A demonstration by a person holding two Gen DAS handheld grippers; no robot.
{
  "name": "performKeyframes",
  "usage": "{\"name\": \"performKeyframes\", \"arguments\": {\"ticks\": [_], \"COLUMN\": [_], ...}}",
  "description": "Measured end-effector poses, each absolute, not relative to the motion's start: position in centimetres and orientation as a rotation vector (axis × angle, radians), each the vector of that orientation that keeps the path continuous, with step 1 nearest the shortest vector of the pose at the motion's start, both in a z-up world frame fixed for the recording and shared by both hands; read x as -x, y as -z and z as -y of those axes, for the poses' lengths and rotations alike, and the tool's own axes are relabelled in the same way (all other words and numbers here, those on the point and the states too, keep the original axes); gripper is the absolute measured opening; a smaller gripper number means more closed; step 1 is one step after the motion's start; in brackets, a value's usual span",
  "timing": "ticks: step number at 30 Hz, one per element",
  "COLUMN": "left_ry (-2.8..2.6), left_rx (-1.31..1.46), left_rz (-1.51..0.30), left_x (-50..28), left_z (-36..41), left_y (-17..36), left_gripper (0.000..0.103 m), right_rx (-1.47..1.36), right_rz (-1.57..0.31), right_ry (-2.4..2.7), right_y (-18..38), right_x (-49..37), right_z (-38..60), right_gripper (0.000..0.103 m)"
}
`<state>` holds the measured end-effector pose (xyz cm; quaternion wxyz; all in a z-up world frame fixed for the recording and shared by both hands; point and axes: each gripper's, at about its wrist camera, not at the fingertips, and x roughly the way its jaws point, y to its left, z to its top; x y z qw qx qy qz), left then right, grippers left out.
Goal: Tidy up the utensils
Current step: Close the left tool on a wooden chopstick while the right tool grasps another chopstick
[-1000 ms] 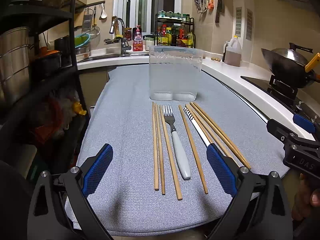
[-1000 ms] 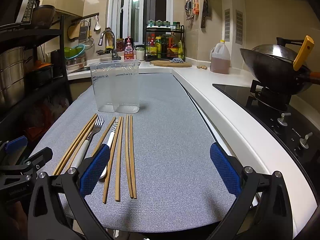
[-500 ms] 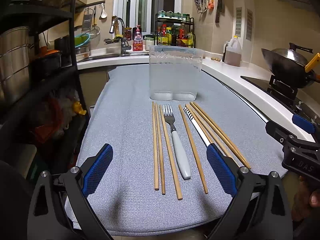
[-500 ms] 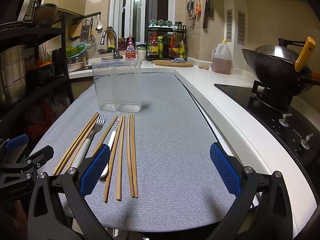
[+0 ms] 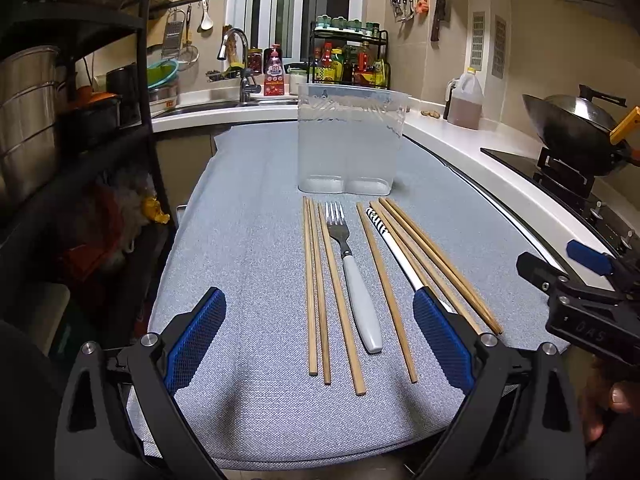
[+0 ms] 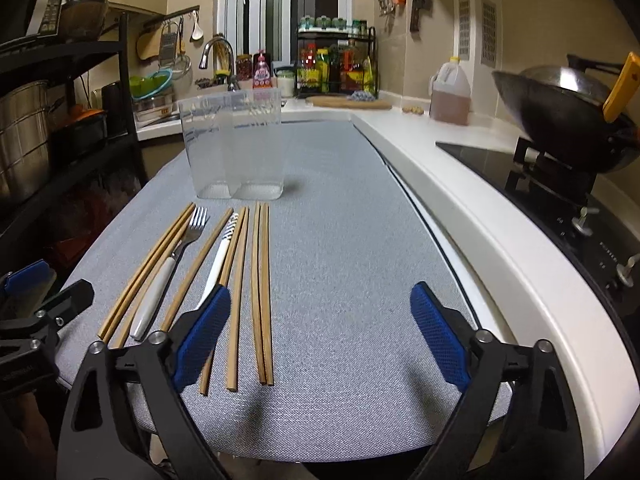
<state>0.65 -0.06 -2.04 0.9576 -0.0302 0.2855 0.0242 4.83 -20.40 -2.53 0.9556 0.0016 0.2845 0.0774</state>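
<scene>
Dim warm indoor light, strong fisheye bending at edges, dark vignetted corners.

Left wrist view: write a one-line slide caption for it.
Open left gripper hovers over a fork and wooden chopsticks laid in a row before an empty clear holder.

Right tool (image 6: 320, 336) jaws closing, nothing between, chopsticks (image 6: 262, 292), fork (image 6: 176, 256), clear holder (image 6: 234, 148), grey mat (image 6: 340, 240)
</scene>
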Motion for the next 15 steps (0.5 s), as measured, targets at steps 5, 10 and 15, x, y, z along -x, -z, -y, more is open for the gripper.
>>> {"name": "performKeyframes", "arguments": {"ticks": [5,10,15], "left_ry": [-0.048,-0.048,-0.053], "left_rx": [0.098,0.127,0.129], "left_rz": [-0.633,-0.718,-0.805], "left_x": [-1.3,-2.5,-3.4], "left_z": [-0.8,-1.3,-1.7], "left_y": [2.8,4.3,5.8], "left_gripper": [0.075,0.045,0.024], "right_rx": [-0.024,-0.014,-0.015], "right_rz": [-0.664,-0.752,-0.793], "right_ry": [-0.23,-0.319,-0.311], "right_y": [4.1,5.8,6.9], "right_x": [-6.3,-7.5,-8.3], "right_z": [20.4,19.3,19.3], "right_gripper": [0.047,0.041,0.04]}}
